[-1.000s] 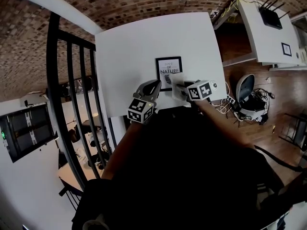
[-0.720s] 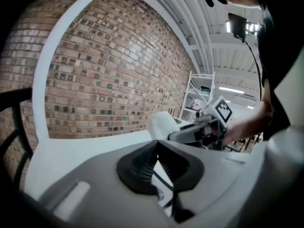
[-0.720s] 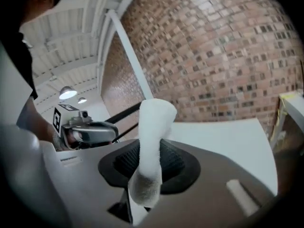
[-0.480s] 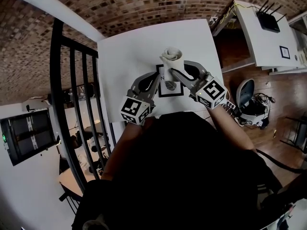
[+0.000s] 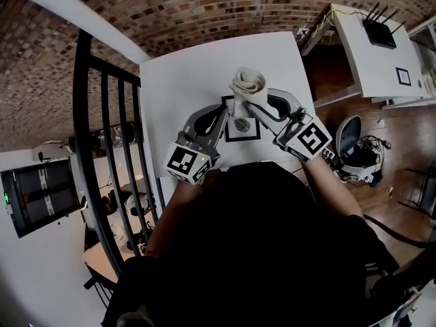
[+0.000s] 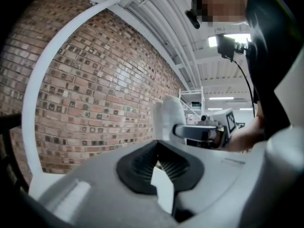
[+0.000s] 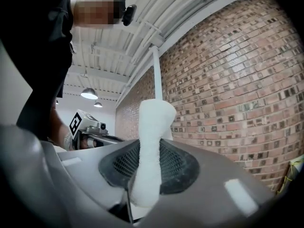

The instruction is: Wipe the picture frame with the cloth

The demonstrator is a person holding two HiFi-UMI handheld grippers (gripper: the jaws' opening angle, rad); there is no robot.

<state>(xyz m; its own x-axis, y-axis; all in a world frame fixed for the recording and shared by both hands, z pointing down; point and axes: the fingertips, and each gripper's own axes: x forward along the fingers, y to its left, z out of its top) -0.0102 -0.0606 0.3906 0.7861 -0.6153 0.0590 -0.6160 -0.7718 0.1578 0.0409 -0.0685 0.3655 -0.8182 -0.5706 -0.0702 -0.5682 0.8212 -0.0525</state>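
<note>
The black picture frame (image 5: 242, 125) with a leaf print sits near the front edge of the white table (image 5: 184, 73). My left gripper (image 5: 222, 114) is at its left edge, jaws shut on a thin white slip (image 6: 164, 191) that looks like part of the frame. My right gripper (image 5: 251, 105) is shut on the rolled white cloth (image 5: 247, 84), which stands up over the frame's top edge and hides it. The cloth (image 7: 151, 146) rises between the right jaws. From the left gripper view, the cloth (image 6: 168, 118) and the right gripper (image 6: 199, 131) are just ahead.
A black railing (image 5: 102, 148) runs along the table's left side. Right of the table are a white desk with a router (image 5: 381, 26), a chair (image 5: 354, 128) and cables on the wood floor. A brick wall (image 7: 237, 80) stands behind the table.
The right gripper lifted the cloth from the frame's right side up over its top edge. The left gripper closed in on the frame's left edge. The frame sits nearer the person.
</note>
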